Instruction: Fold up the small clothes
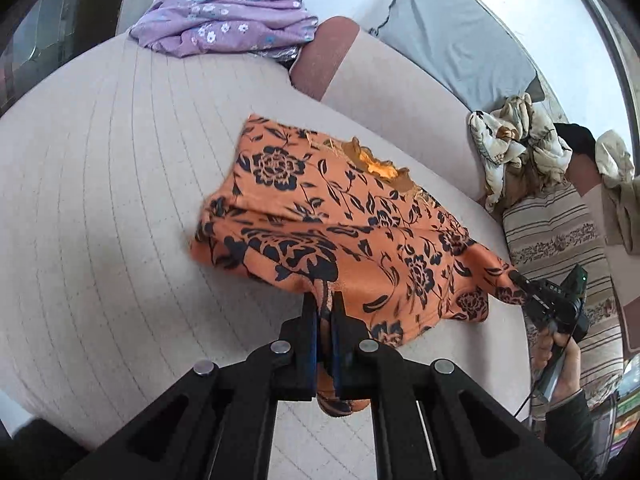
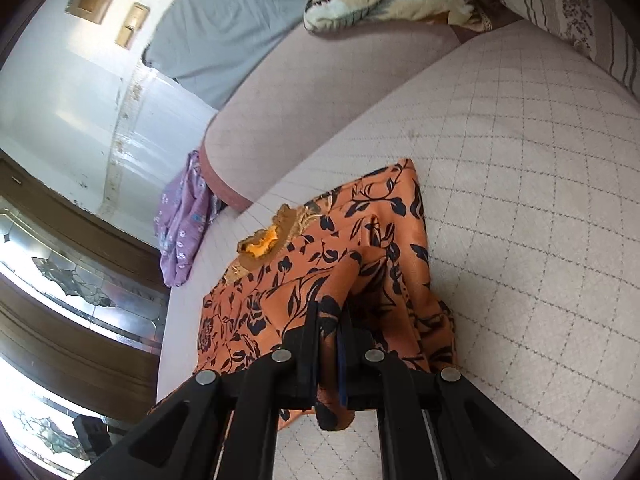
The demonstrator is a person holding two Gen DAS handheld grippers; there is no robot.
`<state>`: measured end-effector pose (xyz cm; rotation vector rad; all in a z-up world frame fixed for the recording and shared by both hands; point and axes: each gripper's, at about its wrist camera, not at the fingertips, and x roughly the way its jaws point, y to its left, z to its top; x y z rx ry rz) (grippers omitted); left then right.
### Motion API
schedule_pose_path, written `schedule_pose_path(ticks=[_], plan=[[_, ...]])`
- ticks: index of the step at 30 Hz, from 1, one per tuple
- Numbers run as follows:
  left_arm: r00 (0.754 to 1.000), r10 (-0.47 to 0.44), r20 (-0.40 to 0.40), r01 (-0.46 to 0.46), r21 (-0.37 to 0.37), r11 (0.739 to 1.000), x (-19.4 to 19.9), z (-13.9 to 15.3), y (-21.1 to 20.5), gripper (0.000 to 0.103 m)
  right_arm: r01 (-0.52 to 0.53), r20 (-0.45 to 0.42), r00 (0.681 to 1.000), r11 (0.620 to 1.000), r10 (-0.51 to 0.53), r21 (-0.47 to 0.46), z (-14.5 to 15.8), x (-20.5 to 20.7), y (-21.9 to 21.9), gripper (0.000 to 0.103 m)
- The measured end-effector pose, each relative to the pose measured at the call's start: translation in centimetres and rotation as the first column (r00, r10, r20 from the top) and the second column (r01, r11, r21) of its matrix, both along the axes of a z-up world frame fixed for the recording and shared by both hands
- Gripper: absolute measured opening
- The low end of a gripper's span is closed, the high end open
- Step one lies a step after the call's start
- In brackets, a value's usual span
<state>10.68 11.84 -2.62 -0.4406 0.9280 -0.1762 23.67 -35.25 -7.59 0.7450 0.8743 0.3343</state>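
Orange floral garment (image 1: 344,224) lies on the quilted sofa seat (image 1: 100,184), far part flat, near edge lifted. Left gripper (image 1: 325,312) clenched on the near hem, cloth bunched between its jaws. Right gripper (image 2: 328,320) likewise clamped on the garment's right near corner, seen also from the left wrist view (image 1: 524,284) with the hand (image 1: 556,364) behind it. Neckline with frayed trim (image 1: 376,164) sits at the far edge. Purple floral cloth (image 1: 224,16) far left, well apart; cream patterned blanket (image 1: 516,140) far right. Step looks like folding the near hem over toward the neckline. To do it well: lift both corners evenly, keep the hem taut between grippers, carry far, lay edge on edge, release together. Risk: slippery fabric sags in the middle or the flat part drags along
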Motion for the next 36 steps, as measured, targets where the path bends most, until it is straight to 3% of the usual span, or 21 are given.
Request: schedule_pose_path(ticks=[4, 8, 11, 12, 13, 14, 15, 16, 17, 19, 22, 26, 28, 30, 32, 36], plan=[[0.997, -0.019, 0.076, 0.018, 0.012, 1.000, 4.0, 2.3, 1.0, 0.005, 0.001, 0.021, 1.000, 1.000, -0.002, 0.003, 0.6, -0.6, -0.6, 0.007], [0.992, -0.011, 0.129, 0.009, 0.022, 1.000, 12.4, 4.8, 2.3, 0.005, 0.012, 0.062, 0.998, 1.000, -0.013, 0.014, 2.7, 2.3, -1.6, 0.007], [0.989, 0.099, 0.110, -0.093, -0.058, 0.994, 19.8, 4.1, 3.7, 0.006, 0.073, 0.104, 0.992, 0.997, -0.074, 0.011, 4.6, 6.4, -2.5, 0.007], [0.989, 0.111, 0.102, -0.109, -0.025, 0.994, 21.8, 3.4, 3.6, 0.009, 0.110, 0.106, 0.988, 0.994, -0.111, 0.013, 4.7, 7.9, -2.7, 0.008], [0.991, 0.120, 0.053, -0.121, 0.023, 0.992, 24.0, 2.0, 3.3, 0.012, 0.151, 0.085, 0.985, 0.988, -0.151, 0.006, 4.0, 9.8, -2.9, 0.011], [0.988, 0.146, -0.048, -0.140, 0.106, 0.984, 26.0, -0.3, 3.0, 0.031, 0.148, 0.032, 0.989, 0.989, -0.147, -0.021, 2.7, 11.7, -2.5, 0.021], [0.980, 0.166, -0.108, -0.148, 0.156, 0.977, 26.7, -2.4, 2.9, 0.044, 0.121, -0.019, 0.992, 0.992, -0.122, -0.043, 1.7, 12.7, -2.0, 0.048], [0.975, 0.178, -0.129, -0.156, 0.167, 0.974, 26.5, -3.6, 3.2, 0.045, 0.102, -0.085, 0.990, 0.990, -0.111, -0.102, 0.2, 13.4, -1.0, 0.062], [0.971, 0.187, -0.149, -0.161, 0.173, 0.972, 25.7, -5.0, 3.6, 0.045, 0.095, -0.098, 0.989, 0.985, -0.109, -0.144, -0.5, 13.1, -0.4, 0.067], [0.964, 0.210, -0.162, -0.180, 0.183, 0.967, 23.6, -6.1, 4.6, 0.045, 0.084, -0.082, 0.992, 0.986, -0.096, -0.141, -1.7, 11.2, 0.2, 0.068], [0.960, 0.263, -0.099, -0.245, 0.160, 0.956, 19.3, -5.6, 6.5, 0.048, 0.112, -0.108, 0.986, 0.988, -0.124, -0.108, -3.1, 6.9, -0.2, 0.069], [0.956, 0.291, -0.044, -0.289, 0.048, 0.956, 12.4, -5.0, 6.3, 0.061, 0.136, -0.064, 0.988, 0.989, -0.140, -0.064, -3.1, 0.2, 0.6, 0.072], [0.961, 0.273, -0.049, -0.273, 0.002, 0.962, 10.7, -5.6, 5.0, 0.071, 0.136, -0.095, 0.986, 0.991, -0.137, -0.008, -4.0, -2.3, 2.1, 0.076], [0.967, 0.248, -0.062, -0.250, -0.024, 0.968, 10.8, -6.8, 3.4, 0.073, 0.143, -0.137, 0.982, 0.985, -0.129, 0.096, -5.5, -2.9, 3.2, 0.076], [0.966, 0.244, -0.085, -0.245, -0.001, 0.970, 12.2, -7.7, 2.0, 0.073, 0.158, -0.161, 0.978, 0.979, -0.136, 0.129, -6.3, -1.8, 4.5, 0.076], [0.941, 0.306, -0.145, -0.309, -0.002, 0.951, 15.3, -9.4, 1.5, 0.077, 0.292, -0.202, 0.946, 0.940, -0.255, 0.177, -7.4, 1.1, 5.5, 0.076]])
